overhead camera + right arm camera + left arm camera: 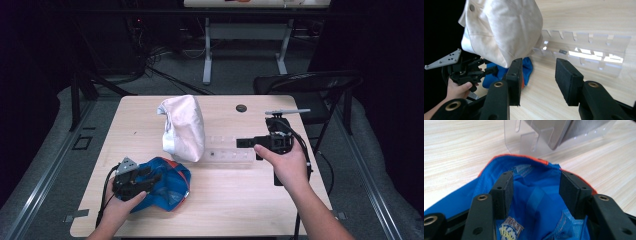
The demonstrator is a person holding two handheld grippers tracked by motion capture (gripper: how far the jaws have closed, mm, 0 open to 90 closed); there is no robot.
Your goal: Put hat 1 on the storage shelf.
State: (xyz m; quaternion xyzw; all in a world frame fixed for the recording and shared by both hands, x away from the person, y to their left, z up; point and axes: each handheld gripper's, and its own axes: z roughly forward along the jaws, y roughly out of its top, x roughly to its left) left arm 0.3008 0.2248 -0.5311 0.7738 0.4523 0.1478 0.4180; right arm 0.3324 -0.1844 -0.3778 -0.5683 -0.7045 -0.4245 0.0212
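A blue cap with an orange rim [167,187] [536,202] [527,66] lies on the table's near left. My left gripper [150,175] [536,182] hovers right over it, open, its pads apart with the cap's blue fabric below and between them but not pinched. A cream cap [184,127] [504,30] sits propped on the left end of a clear acrylic rack [230,156] [534,137] [586,50]. My right gripper [247,147] [537,67] is at the rack's right end, pointing left along it, open with nothing between its pads.
The wooden table [235,200] has bare room in front and at right. A small black disc [241,108] lies near its far edge. A black folding chair [305,82] stands behind the right corner, and a white-legged desk [207,50] farther back.
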